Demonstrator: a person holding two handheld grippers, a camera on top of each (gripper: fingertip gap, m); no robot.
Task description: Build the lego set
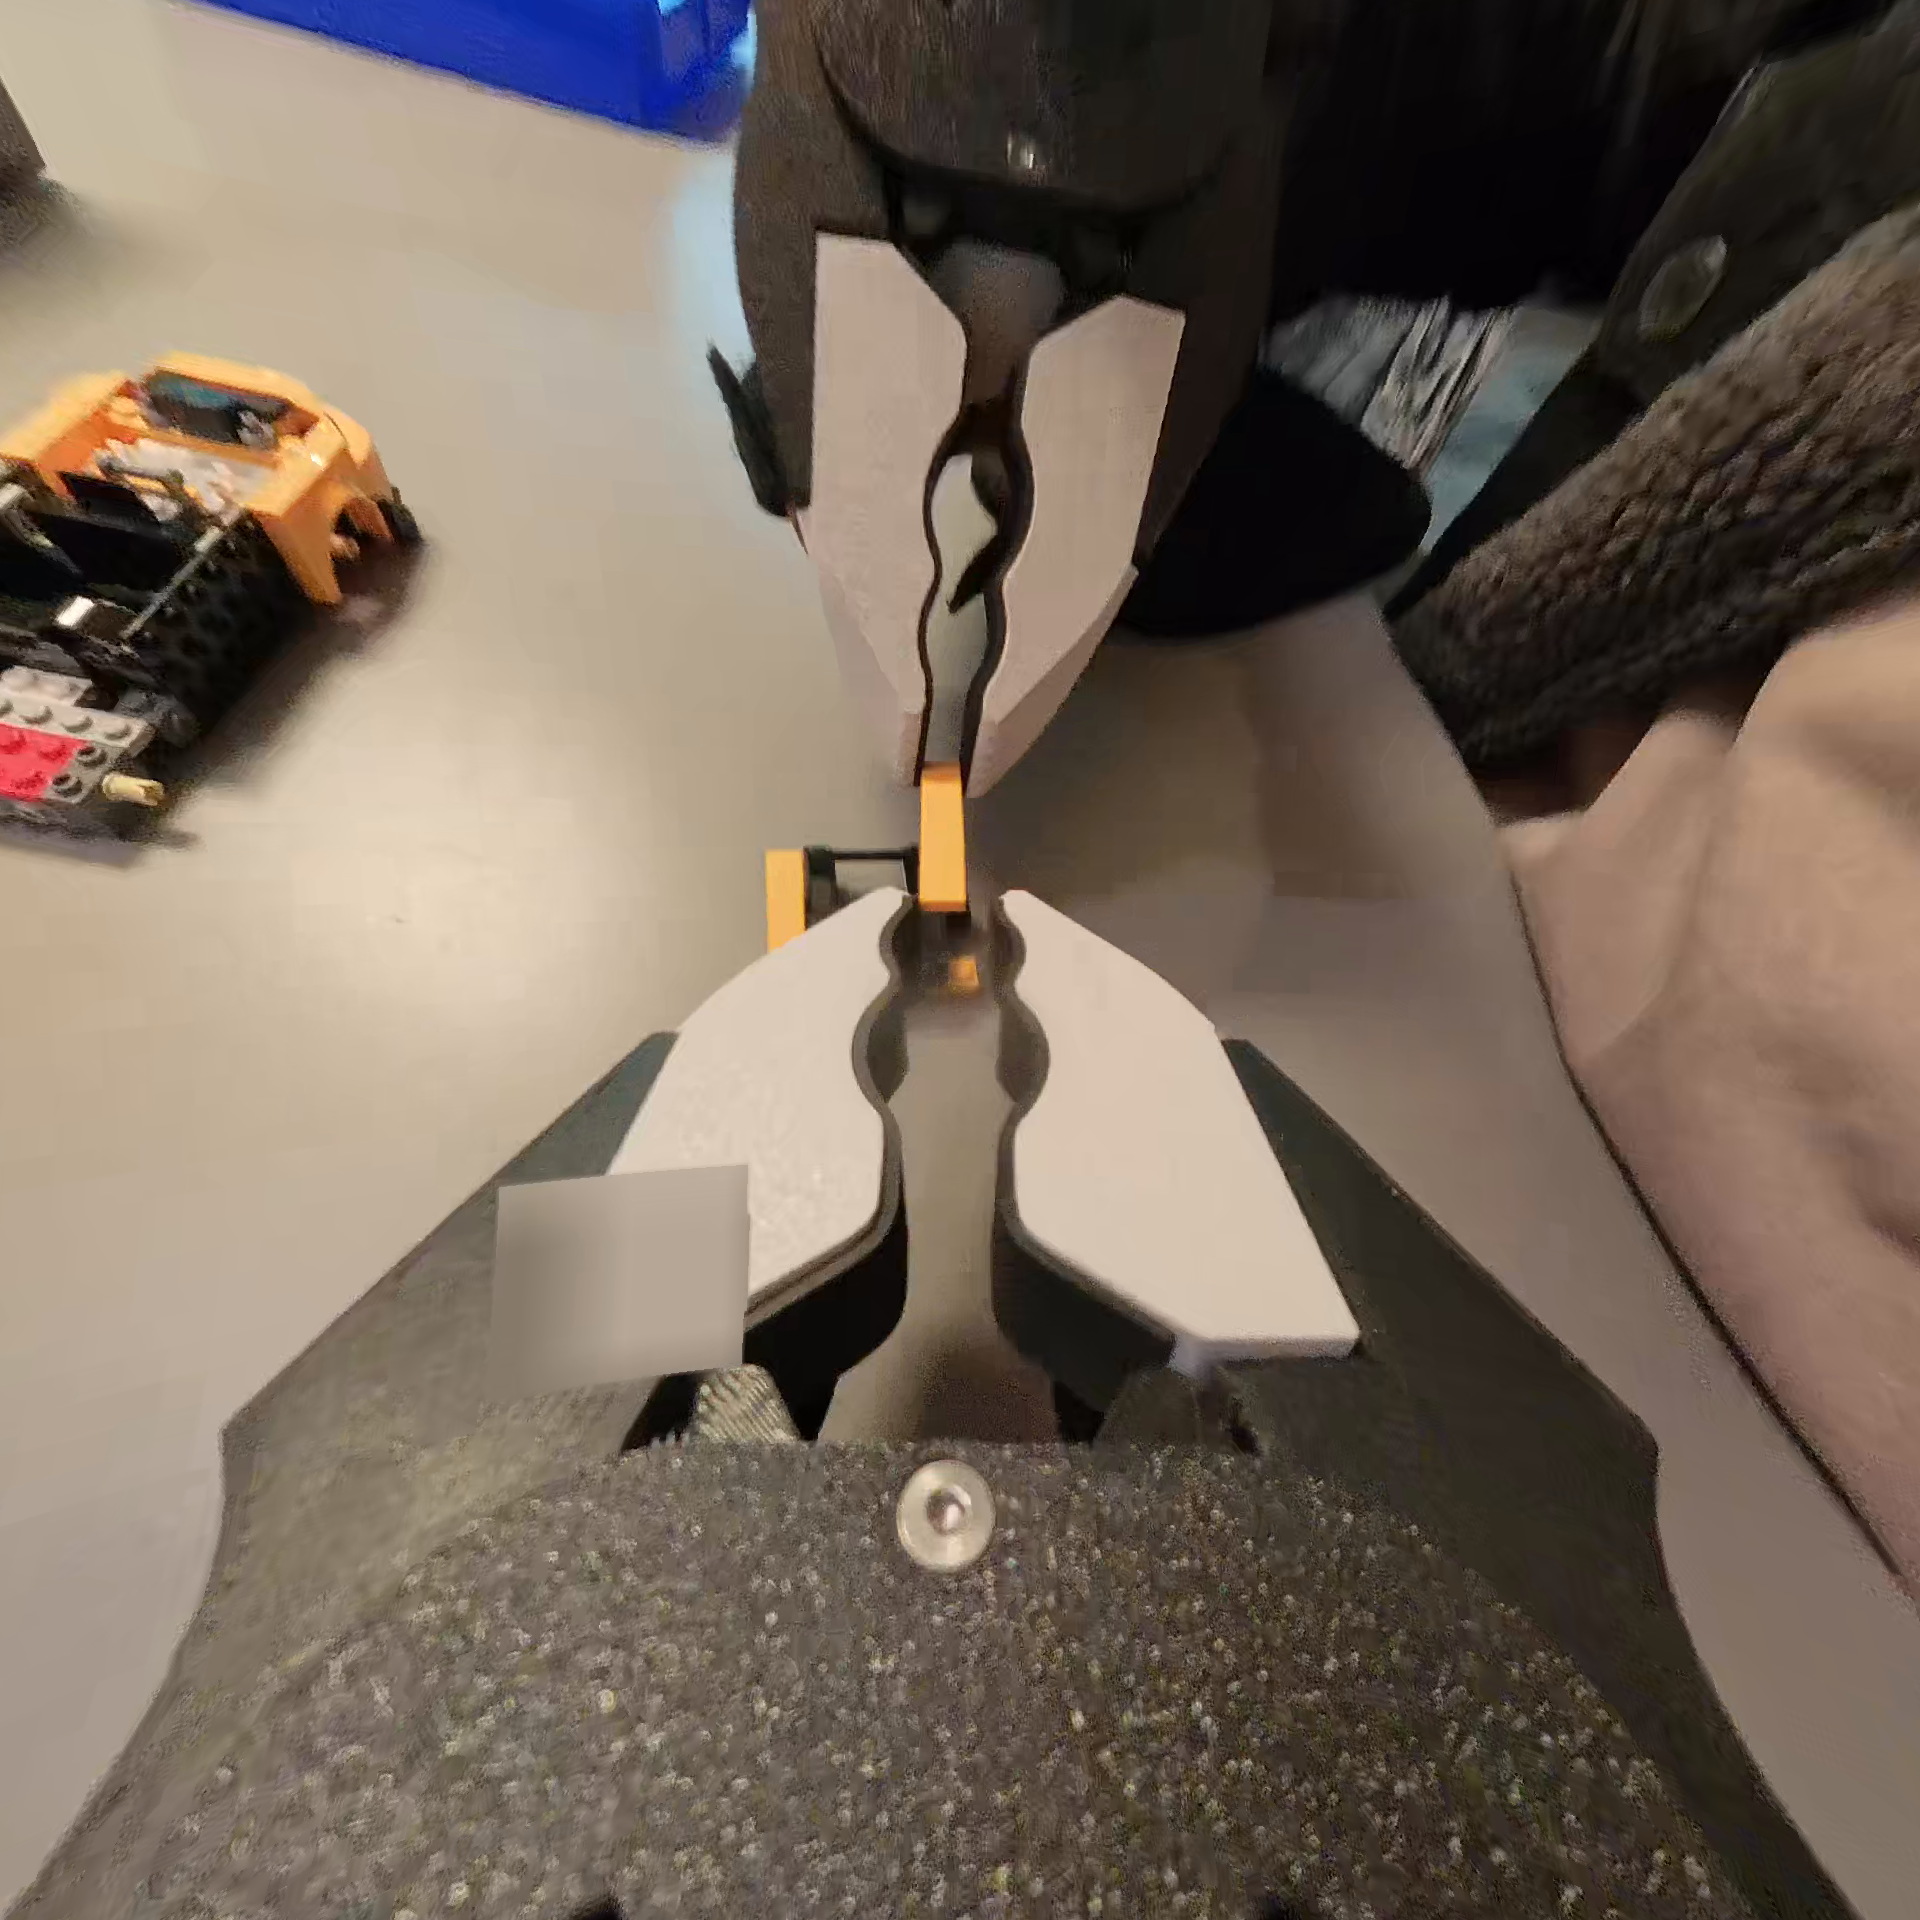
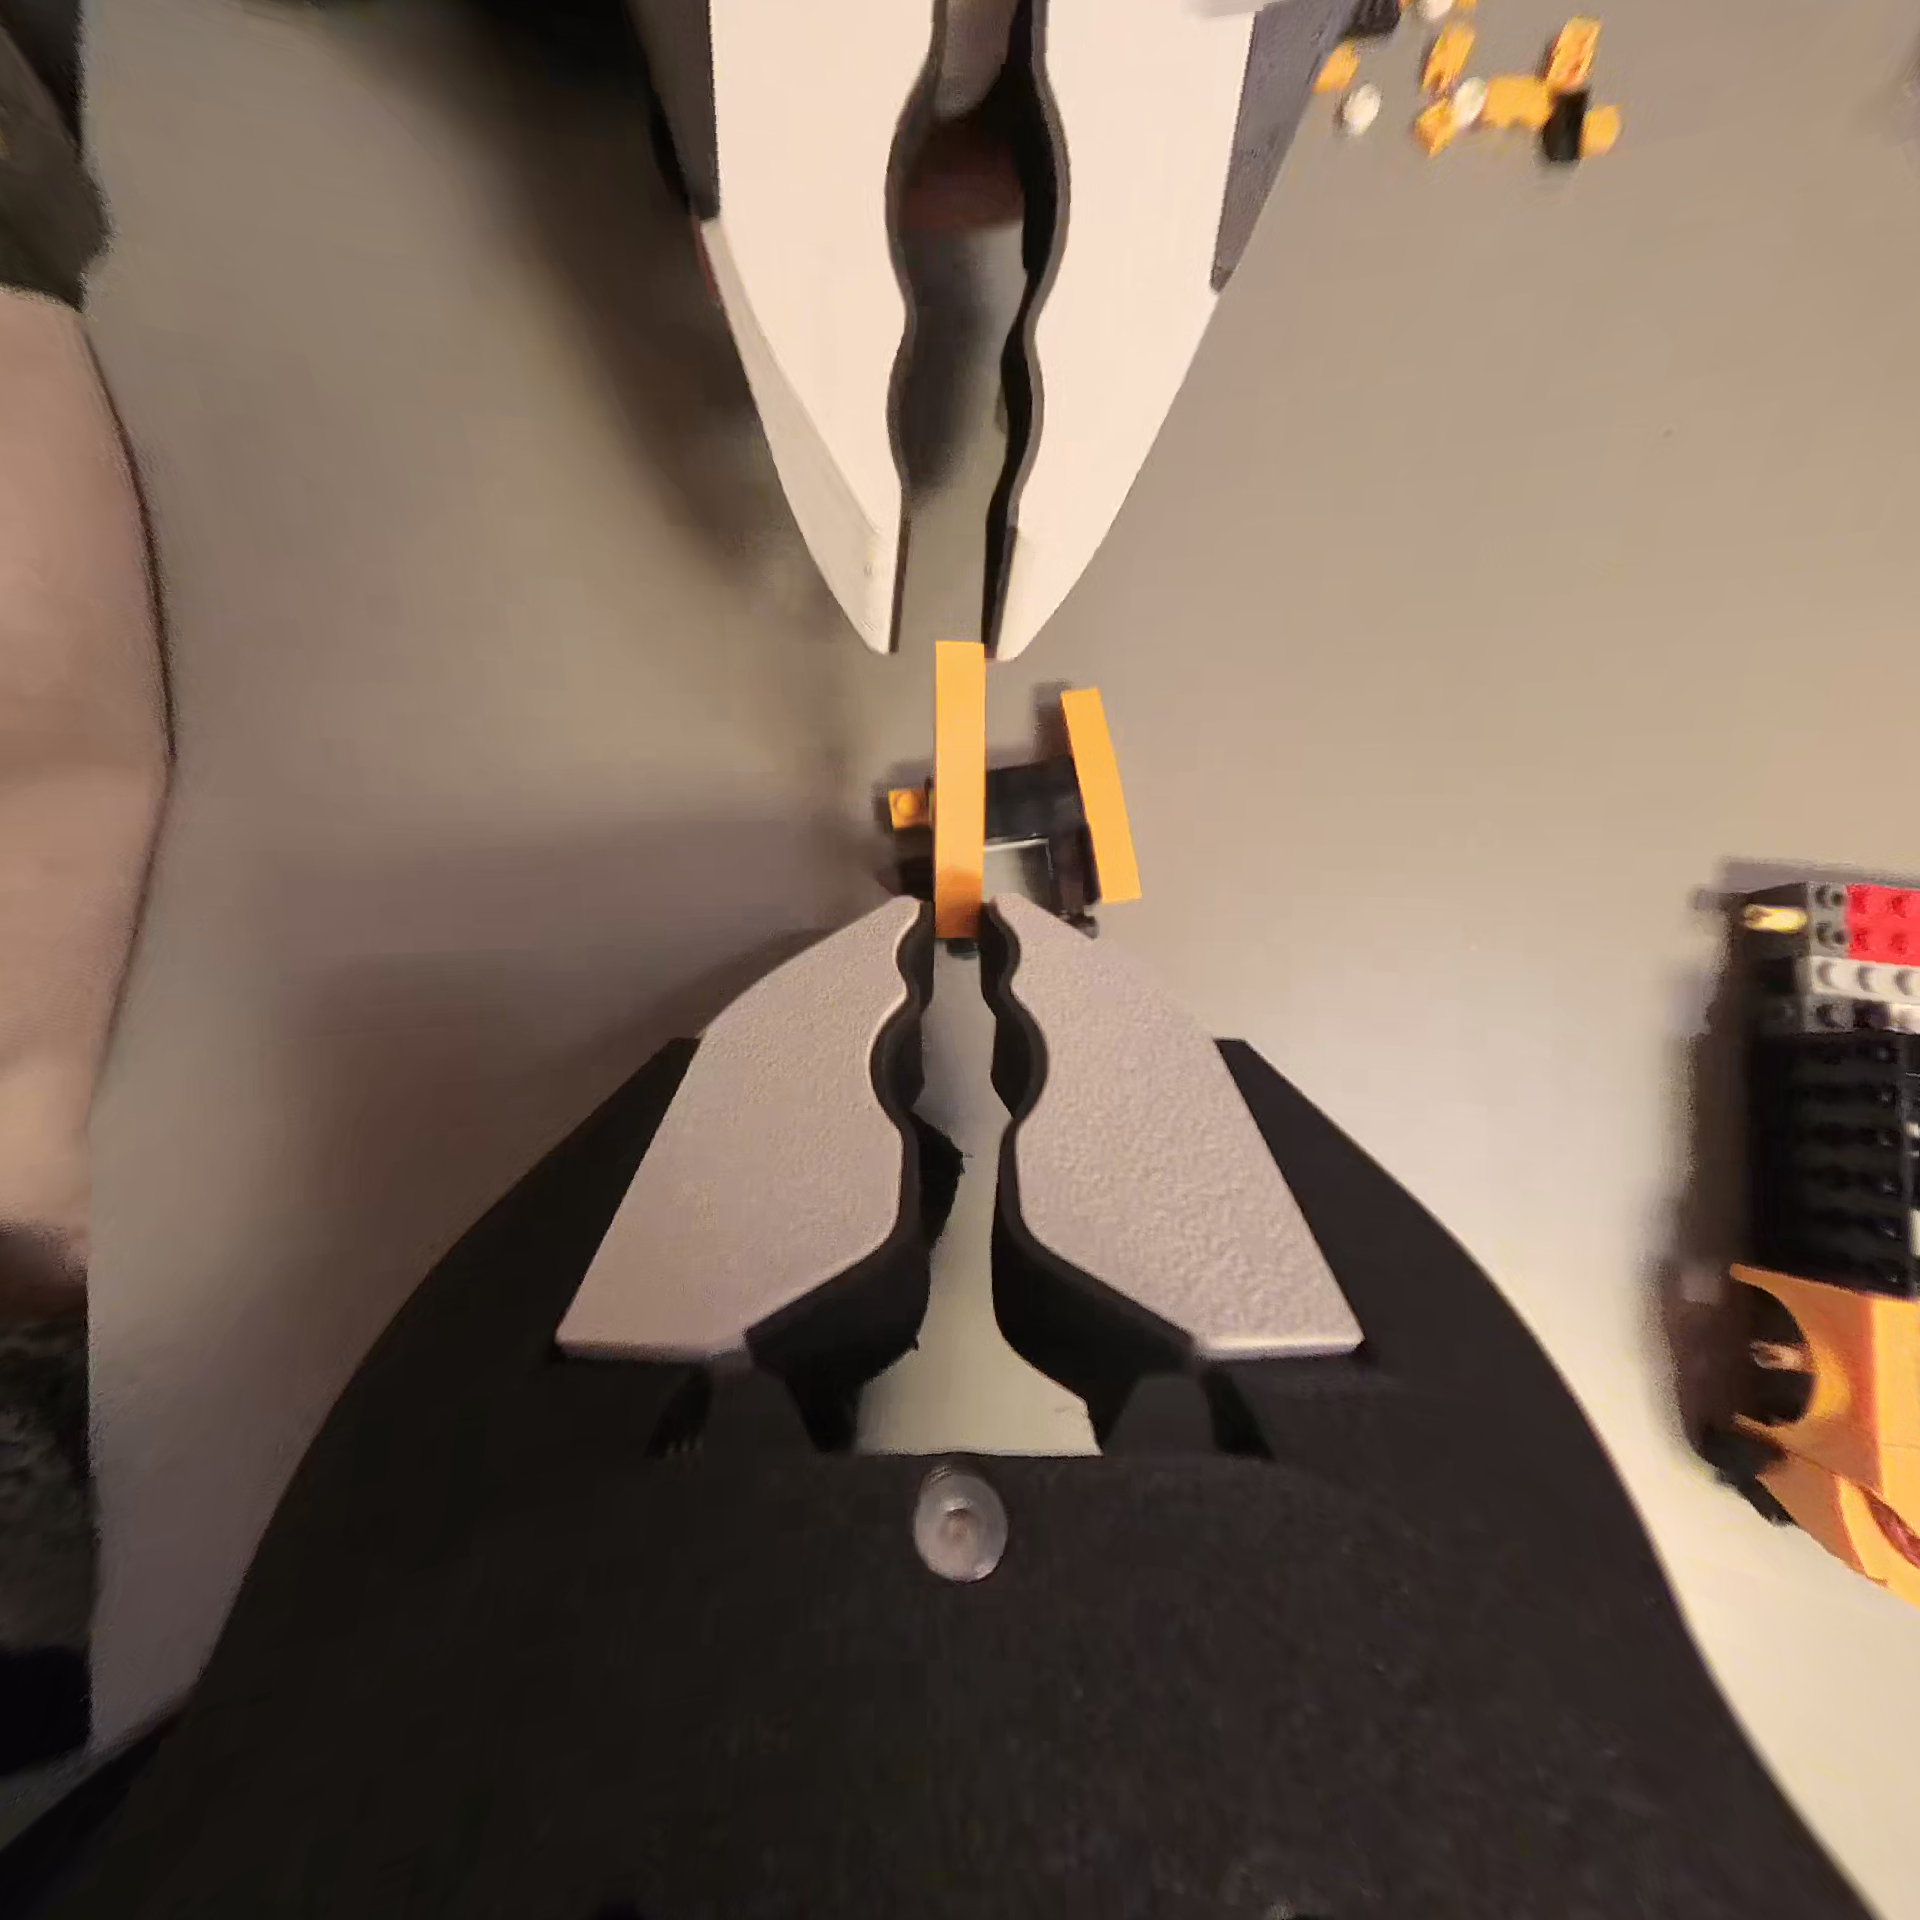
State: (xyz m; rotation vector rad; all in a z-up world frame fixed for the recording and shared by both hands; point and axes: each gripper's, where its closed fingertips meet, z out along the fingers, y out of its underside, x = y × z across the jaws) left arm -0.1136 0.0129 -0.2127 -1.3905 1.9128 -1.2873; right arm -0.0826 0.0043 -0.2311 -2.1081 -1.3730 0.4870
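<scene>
A small orange and black lego sub-assembly (image 1: 943, 842) is held between the two grippers, which face each other tip to tip over the grey table. It has two thin orange plates (image 2: 958, 790) (image 2: 1099, 800) joined by black parts. My left gripper (image 1: 948, 920) is closed on its near end, where black and orange parts sit between the jaws. My right gripper (image 2: 956, 920) is shut on the end of one orange plate. Each gripper also shows opposite in the other's view: the right gripper (image 1: 943, 769) and the left gripper (image 2: 943, 644).
A partly built orange and black lego car (image 1: 156, 582) lies on the table, at the left in the left wrist view and at the right edge of the right wrist view (image 2: 1829, 1195). Loose small pieces (image 2: 1475, 83) lie far right. A blue bin (image 1: 520, 52) stands behind. A person's fuzzy sleeve (image 1: 1662, 520) is at the right. Across from one pair of fingers to the other is roughly 5 cm.
</scene>
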